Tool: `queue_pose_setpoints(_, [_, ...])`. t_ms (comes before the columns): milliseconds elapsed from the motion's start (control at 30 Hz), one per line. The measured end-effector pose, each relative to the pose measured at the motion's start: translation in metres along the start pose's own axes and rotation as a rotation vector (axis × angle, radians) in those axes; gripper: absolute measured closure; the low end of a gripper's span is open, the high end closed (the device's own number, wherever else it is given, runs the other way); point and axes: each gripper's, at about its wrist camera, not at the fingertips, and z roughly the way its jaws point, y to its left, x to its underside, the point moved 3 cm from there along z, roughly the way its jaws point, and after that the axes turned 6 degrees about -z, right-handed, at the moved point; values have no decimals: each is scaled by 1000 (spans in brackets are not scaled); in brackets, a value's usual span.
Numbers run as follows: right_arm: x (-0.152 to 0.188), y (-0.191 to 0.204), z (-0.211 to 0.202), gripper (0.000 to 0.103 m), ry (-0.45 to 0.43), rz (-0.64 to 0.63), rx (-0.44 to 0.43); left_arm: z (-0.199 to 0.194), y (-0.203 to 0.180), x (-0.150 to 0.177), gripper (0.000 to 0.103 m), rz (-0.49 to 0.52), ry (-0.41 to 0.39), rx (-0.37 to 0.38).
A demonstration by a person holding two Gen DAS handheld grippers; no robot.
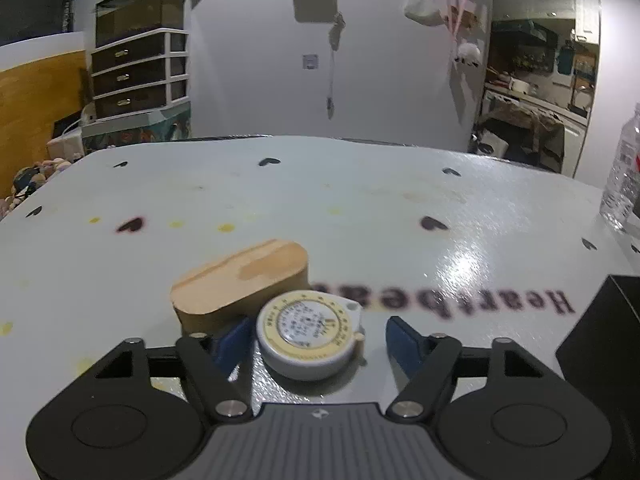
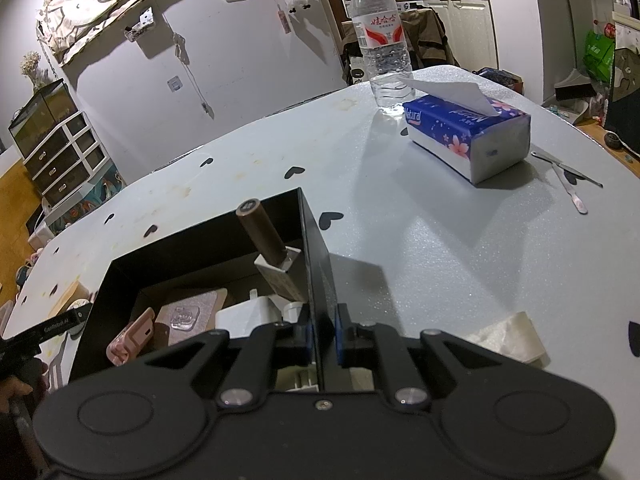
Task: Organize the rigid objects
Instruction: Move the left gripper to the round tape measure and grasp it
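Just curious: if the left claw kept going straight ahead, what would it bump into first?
Probably the round tape measure, lying between the open left claw fingers; just beyond it sits the wooden block.

A pale grey table [image 2: 420, 240] dotted with small dark hearts fills both views. In the right wrist view, a black open-topped box [image 2: 200, 240] sits at lower left, a water bottle [image 2: 380, 40] stands at upper centre just behind a blue tissue pack [image 2: 468, 136], and metal tools [image 2: 568, 176] lie at right. In the left wrist view, a wooden block [image 1: 240, 280] and a round tape measure [image 1: 310, 332] rest at centre.
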Motion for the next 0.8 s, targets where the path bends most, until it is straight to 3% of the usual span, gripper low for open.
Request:
queue_pose_setpoints(100, [0, -1, 0, 92, 1, -1, 1, 0, 2, 0, 47, 12, -13, -21])
queue_pose_setpoints(367, [1, -1, 0, 92, 2, -1, 2, -13, -3, 8, 47, 54, -7, 29])
queue_pose_setpoints(600, [1, -1, 0, 92, 3, -3, 4, -40, -15, 17, 47, 15, 49, 183])
queue_pose_setpoints(700, [1, -1, 0, 92, 4, -4, 4, -62, -29, 12, 47, 35, 2, 229])
queue_pose_setpoints(800, [1, 0, 1, 92, 3, -3, 4, -89, -47, 4, 47, 71, -36, 331])
